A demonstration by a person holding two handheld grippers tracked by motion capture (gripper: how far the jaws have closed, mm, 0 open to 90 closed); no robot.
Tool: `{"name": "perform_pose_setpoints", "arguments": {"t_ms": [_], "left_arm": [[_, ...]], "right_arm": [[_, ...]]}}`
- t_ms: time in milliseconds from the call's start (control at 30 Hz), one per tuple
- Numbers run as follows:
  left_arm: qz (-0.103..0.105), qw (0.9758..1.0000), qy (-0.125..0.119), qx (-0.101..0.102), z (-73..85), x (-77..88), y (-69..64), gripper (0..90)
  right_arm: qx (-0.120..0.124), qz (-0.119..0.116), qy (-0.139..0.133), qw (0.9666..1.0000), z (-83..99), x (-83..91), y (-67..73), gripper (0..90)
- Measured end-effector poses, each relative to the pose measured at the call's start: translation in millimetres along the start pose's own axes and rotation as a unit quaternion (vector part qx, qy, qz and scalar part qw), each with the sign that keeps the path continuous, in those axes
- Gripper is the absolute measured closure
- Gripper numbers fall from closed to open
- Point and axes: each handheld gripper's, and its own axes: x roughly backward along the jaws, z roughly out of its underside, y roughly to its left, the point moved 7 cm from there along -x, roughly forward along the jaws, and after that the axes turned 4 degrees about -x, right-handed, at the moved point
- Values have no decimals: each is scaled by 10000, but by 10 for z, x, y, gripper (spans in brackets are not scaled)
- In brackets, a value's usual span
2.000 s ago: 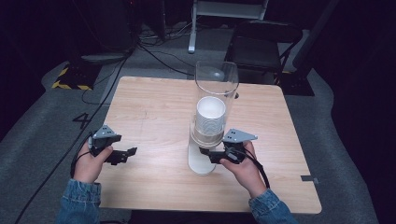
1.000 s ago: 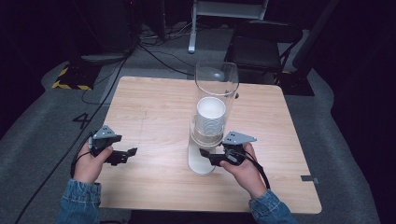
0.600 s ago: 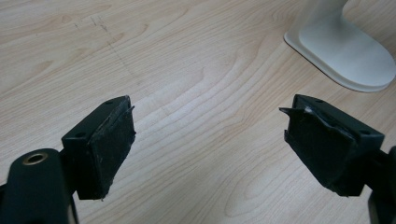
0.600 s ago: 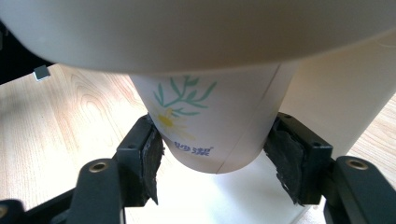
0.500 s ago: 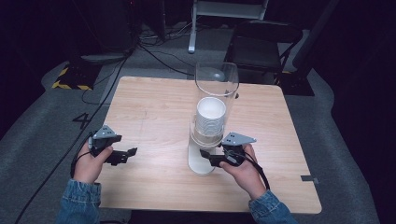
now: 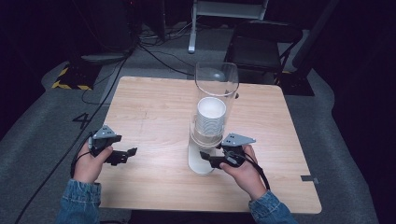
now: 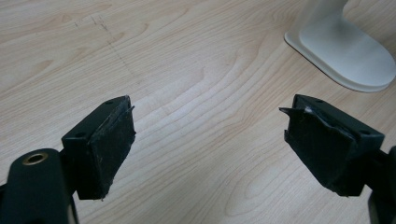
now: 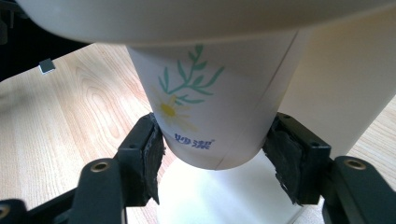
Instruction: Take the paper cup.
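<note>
Here | right gripper [image 8: 212, 161] jaws flank paper cup [image 8: 210, 112] (daisy print) | dispenser column [image 8: 336, 93] behind

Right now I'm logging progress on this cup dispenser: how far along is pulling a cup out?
Done: the right gripper has reached under the dispenser, its jaws on either side of the bottom cup. In hand: the jaws look closed on that cup, which sits in the stack. Left: drawing it down and out, then placing it. The left gripper is open over the table, holding nothing.
</note>
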Motion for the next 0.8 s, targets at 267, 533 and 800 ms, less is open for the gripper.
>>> {"name": "perform_pose_setpoints", "arguments": {"t_ms": [267,533,800], "left_arm": [[-4,10000,6,-1,4,-1,5,155],[13,10000,11,-5,4,-8,-6,155],[-12,10000,-13,54,9,7,19,156]], "right_arm": [[254,122,-84,9996,-3,-20,-35,392],[520,276,125,9982,86,-114,-89,392],[444,196,251,9985,172,-142,-118,392]]}}
